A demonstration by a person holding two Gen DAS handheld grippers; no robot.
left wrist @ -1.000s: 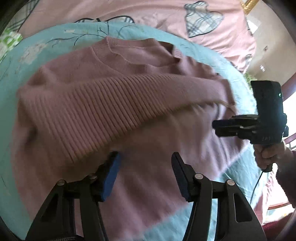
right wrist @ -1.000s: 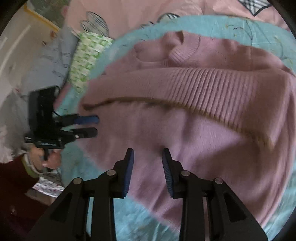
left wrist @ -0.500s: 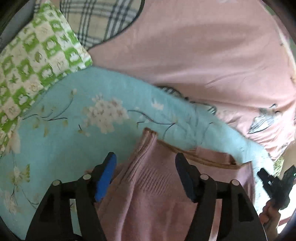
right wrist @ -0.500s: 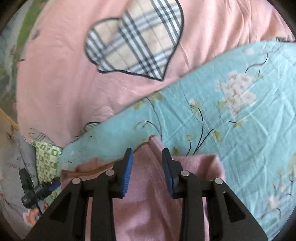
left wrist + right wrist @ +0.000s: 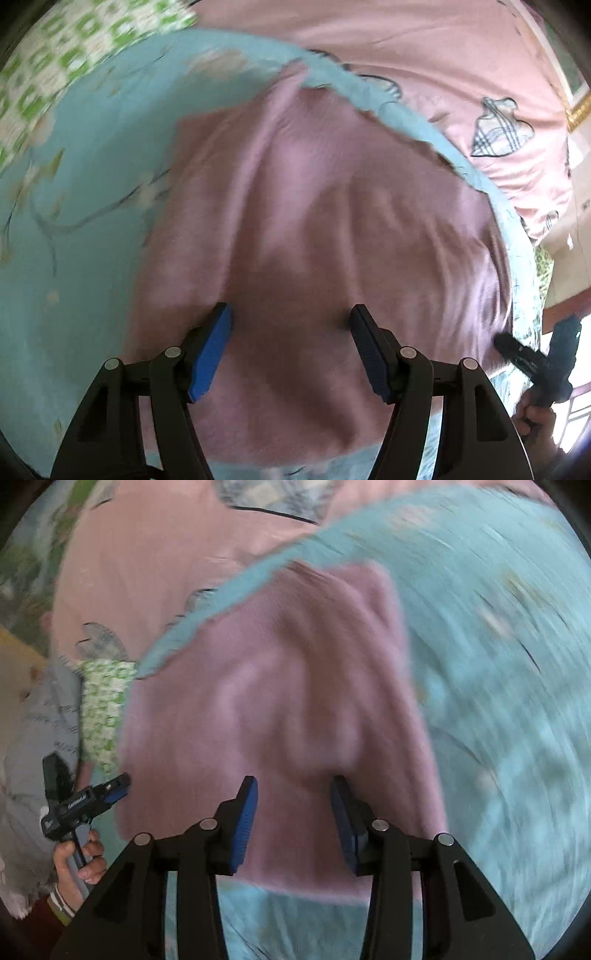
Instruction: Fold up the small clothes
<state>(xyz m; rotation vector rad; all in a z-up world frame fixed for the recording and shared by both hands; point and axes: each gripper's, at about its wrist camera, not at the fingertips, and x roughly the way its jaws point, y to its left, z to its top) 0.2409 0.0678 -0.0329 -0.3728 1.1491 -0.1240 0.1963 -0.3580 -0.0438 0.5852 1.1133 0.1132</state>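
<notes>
A pink knitted sweater [image 5: 314,221] lies folded in a compact, blurred shape on the light blue flowered sheet [image 5: 92,184]. My left gripper [image 5: 290,308] hovers over its near part, jaws wide apart and closing a little, with no cloth pinched between the pads. In the right wrist view the sweater [image 5: 277,701] fills the middle. My right gripper [image 5: 294,780] stands over its near edge, jaws apart and opening, gripping nothing. Each gripper shows in the other's view: the left gripper [image 5: 120,786] at the left, the right gripper [image 5: 498,338] at the right.
A pink bedcover [image 5: 406,55] with plaid hearts lies beyond the sheet [image 5: 498,664]. A green-and-white checked pillow [image 5: 103,701] and grey cloth [image 5: 37,720] sit at the left side. A person's hand [image 5: 79,856] holds the left gripper's handle.
Half a second ago both grippers were at the sheet's far side with the sweater's edge between their jaws. Both have since drawn back, and the sweater lies folded over. The right jaws stand wider.
</notes>
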